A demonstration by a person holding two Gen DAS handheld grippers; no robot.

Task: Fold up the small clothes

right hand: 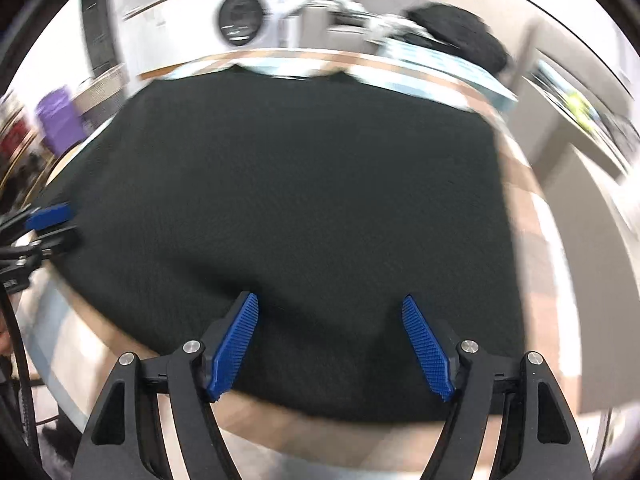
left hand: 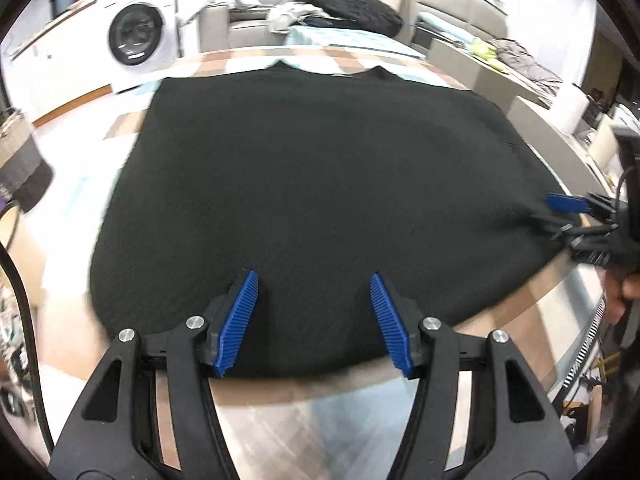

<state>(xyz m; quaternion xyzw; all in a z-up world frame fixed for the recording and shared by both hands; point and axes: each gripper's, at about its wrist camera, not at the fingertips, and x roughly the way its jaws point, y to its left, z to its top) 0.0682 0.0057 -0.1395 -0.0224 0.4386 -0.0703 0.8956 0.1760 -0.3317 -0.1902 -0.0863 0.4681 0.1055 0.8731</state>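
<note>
Black garment (left hand: pixel 312 168) shows no readable label.

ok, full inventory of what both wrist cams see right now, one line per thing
black garment: 1, black, spread flat on the table, neckline at the far edge
table: 1, checked brown, white and pale blue top, under the garment
washing machine: 1, white with dark round door, far left
sofa: 1, beige, behind the table, light clothes draped on it
dark clothes pile: 1, black, far side past the table
basket: 1, grey and black, left edge on the floor
left gripper: 1, black with blue pads, open, over the garment's near edge
right gripper: 1, black with blue pads, open, over the garment's near edge
hand: 1, right edge of left view, holding the right gripper
</note>
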